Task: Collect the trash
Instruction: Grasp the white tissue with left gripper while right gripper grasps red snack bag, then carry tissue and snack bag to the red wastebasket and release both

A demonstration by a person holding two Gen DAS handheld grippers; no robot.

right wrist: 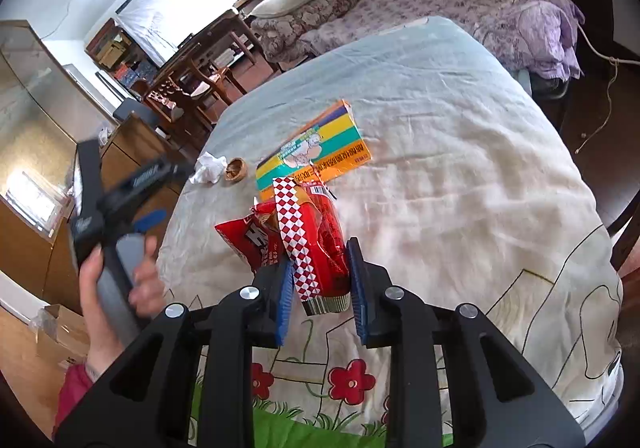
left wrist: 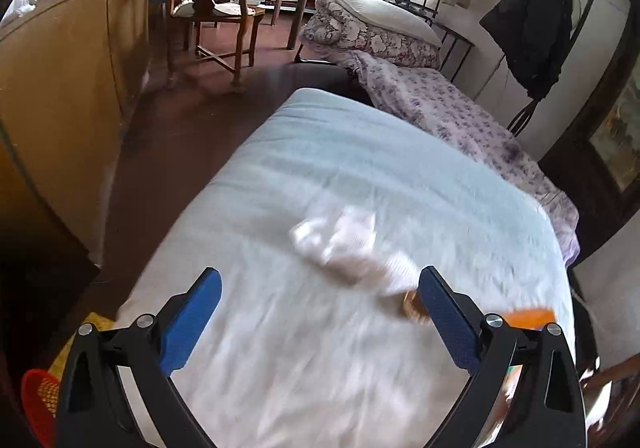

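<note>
- While the right gripper [right wrist: 318, 280] has its blue pads pressed on the lower end of a red snack wrapper [right wrist: 320, 248] with a red-and-white chequered strip, the rest of the trash lies loose on the pale bedspread [right wrist: 460, 188].
- The wrapper's long axis runs away from the right gripper, roughly in line with its fingers; its crimped end sits between the pads and the rest fans out toward a striped orange, green and purple book [right wrist: 316, 146].
- A crumpled white tissue [right wrist: 208, 167] and a brown nutshell half [right wrist: 235, 169] lie side by side, just apart, left of the book and near the bed's left edge.
- The left gripper [left wrist: 320, 322] has its jaws wide apart with nothing between them.
- In the left wrist view, which is motion-blurred, the tissue [left wrist: 336, 238] lies just ahead of the open fingers and slightly right of centre; the nutshell [left wrist: 412, 306] sits against the inner side of the right-hand finger.
- In my judgement the left hand [right wrist: 116, 280] is the nearer one to the tissue and shell, since the right is already occupied with the wrapper.
- The next reach likely needs the left gripper shifted a little to its right and forward, so the tissue falls between the pads.
- A red mesh basket [left wrist: 40, 404] shows at the lower left corner of the left wrist view, beside the bed; whether it serves as the bin I cannot tell.
</note>
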